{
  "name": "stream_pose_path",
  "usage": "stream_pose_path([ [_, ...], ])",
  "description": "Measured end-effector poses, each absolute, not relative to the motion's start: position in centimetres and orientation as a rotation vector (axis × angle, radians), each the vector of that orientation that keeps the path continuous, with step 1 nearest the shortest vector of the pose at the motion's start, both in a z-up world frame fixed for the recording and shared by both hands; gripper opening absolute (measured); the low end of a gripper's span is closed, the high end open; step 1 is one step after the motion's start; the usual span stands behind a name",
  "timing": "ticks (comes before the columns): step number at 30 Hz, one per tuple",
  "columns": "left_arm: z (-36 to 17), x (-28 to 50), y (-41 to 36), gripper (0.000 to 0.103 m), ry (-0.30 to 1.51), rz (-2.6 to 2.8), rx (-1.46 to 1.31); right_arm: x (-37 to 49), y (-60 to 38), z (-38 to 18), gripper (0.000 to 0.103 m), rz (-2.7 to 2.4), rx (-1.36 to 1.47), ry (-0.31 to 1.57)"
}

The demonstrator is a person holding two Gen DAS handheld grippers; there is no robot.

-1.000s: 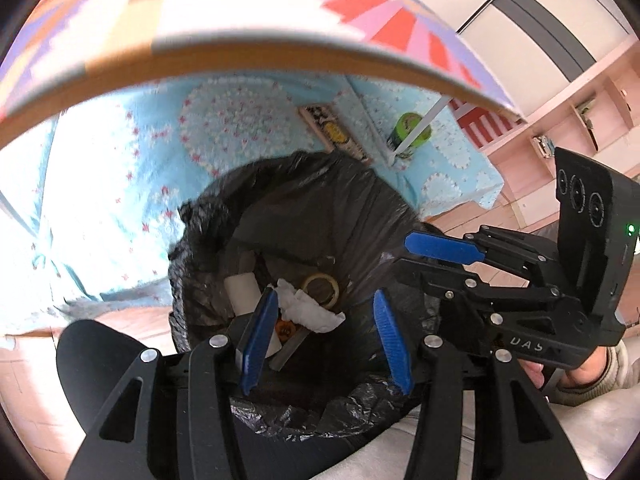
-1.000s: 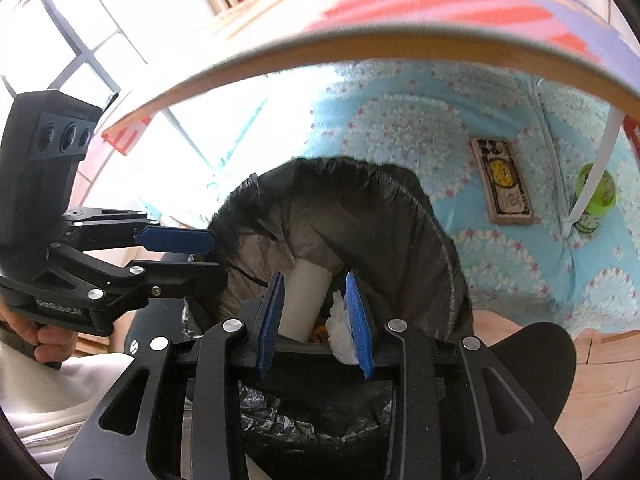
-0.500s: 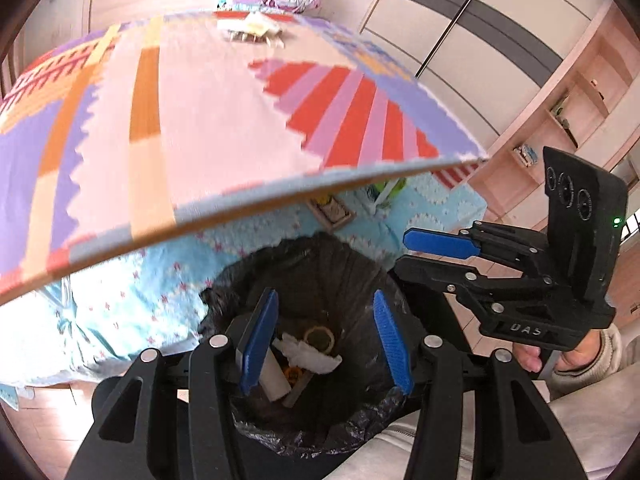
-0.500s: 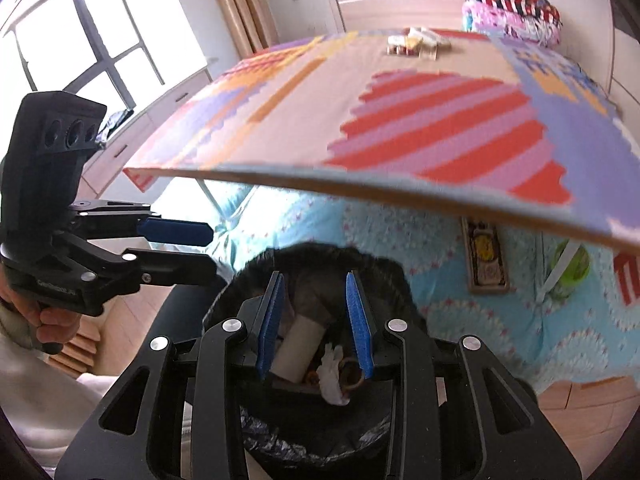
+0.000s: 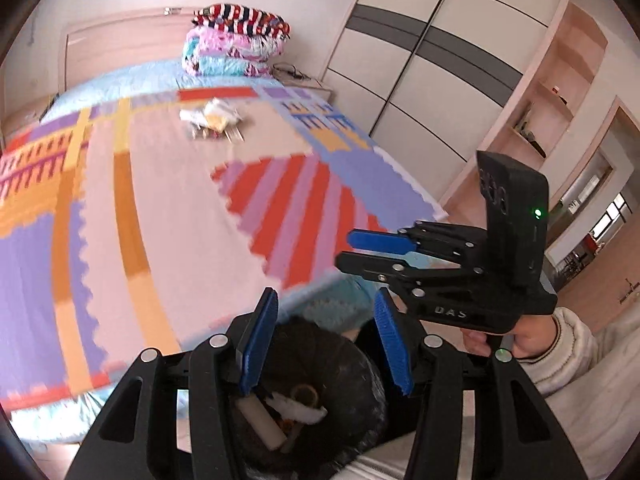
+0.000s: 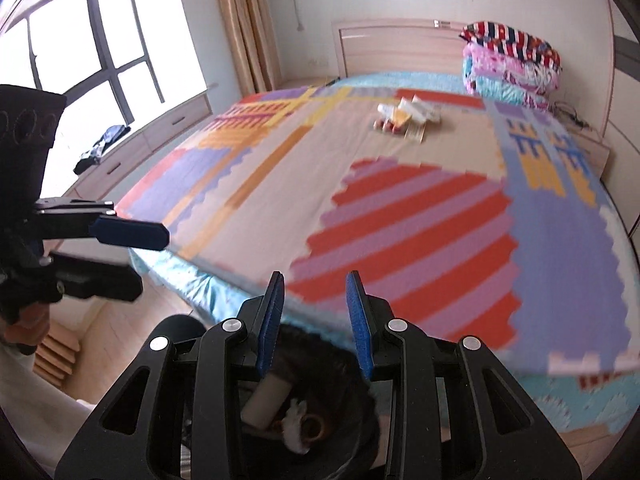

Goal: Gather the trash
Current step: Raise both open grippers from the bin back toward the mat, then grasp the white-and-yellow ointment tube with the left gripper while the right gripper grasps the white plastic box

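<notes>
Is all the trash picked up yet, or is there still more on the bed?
Not yet. Done: the black trash bin already holds a cardboard tube, a crumpled tissue and a tape roll. In hand: nothing; the left gripper and right gripper are both open and empty. Left: a small pile of litter sits far up the bed, near the folded blankets.

bed top: open | far end: trash pile | blanket stack

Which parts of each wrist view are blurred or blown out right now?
Left wrist view: the bed mat smears with motion blur and the trash pile is soft. Right wrist view: the window is blown out white, and the mat's near edge is blurred.
</notes>
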State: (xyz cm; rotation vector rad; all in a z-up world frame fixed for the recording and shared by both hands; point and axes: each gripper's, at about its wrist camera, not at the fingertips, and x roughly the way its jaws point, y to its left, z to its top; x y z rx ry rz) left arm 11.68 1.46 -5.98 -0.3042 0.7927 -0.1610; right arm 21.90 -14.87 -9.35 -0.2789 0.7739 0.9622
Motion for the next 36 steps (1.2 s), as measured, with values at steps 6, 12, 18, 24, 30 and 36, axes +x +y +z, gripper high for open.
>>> stream_pose_path([
  [6,-5.0,15.4,5.5,0.048,0.777,-0.109,-0.316,24.9,-13.9,-8.0,0.033,0.948,-0.287,0.732],
  [12,-4.9,19.2,9.8,0.048,0.781,-0.071,-0.371,28.1,-12.7,-7.1,0.034,0.934,-0.308,0.7],
  [18,-5.3,23.8,13.8,0.048,0.796,-0.038,-0.418,31.9,-11.2,-6.4,0.035,0.918,-0.321,0.689],
  [24,-5.8,28.2,17.3,0.048,0.798,-0.015,-0.494,34.7,-9.4,-6.1,0.042,0.904,-0.334,0.672],
  [30,-7.2,32.6,20.6,0.048,0.817,-0.02,-0.638,37.6,-7.1,-6.1,0.042,0.904,-0.355,0.674],
  [36,-8.0,36.4,22.3,0.048,0.835,-0.005,-0.715,40.5,-5.0,-6.3,0.043,0.887,-0.381,0.681],
])
